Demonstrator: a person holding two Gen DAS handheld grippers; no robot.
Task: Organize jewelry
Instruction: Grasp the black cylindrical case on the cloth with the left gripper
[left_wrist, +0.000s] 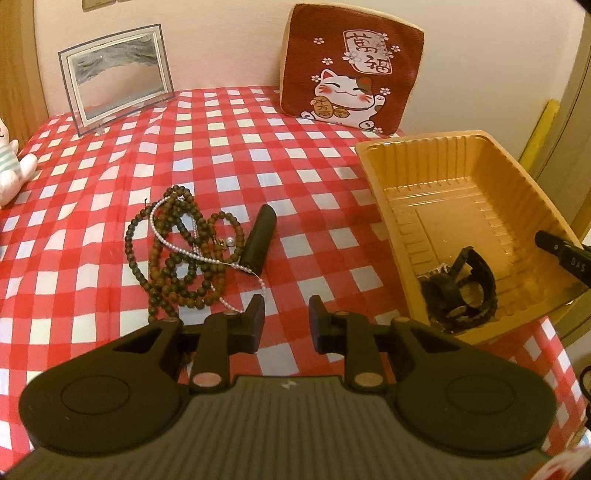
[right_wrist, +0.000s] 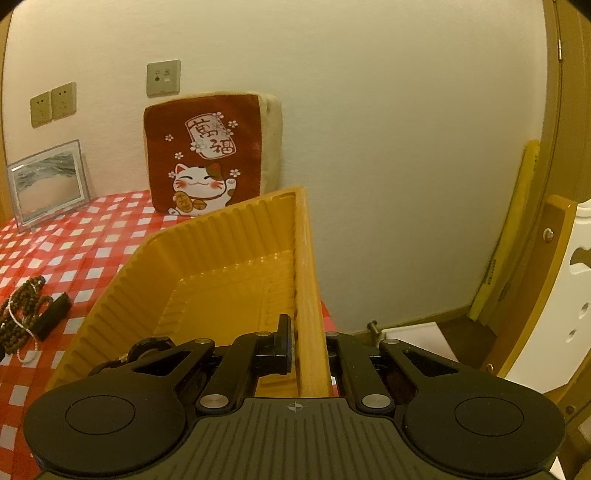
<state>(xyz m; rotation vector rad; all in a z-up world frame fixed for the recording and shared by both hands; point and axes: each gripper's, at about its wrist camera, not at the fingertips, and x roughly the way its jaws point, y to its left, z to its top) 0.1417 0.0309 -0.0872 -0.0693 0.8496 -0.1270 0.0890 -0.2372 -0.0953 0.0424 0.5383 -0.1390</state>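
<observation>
**Right clamps tray, left empty**

My left gripper (left_wrist: 286, 314) hangs part open, nothing between its jaws, just short of the beads (left_wrist: 173, 254). Right gripper (right_wrist: 308, 341) is pinched tight on the tray (left_wrist: 436, 173) wall. Count: one bead tangle, one pearl strand (left_wrist: 192, 247), one black case (left_wrist: 258, 240), dark pieces (left_wrist: 461, 291) in the tray. Red check cloth (left_wrist: 295, 155), cat cushion (left_wrist: 351, 66), frame (left_wrist: 114, 74) by the wall.
</observation>
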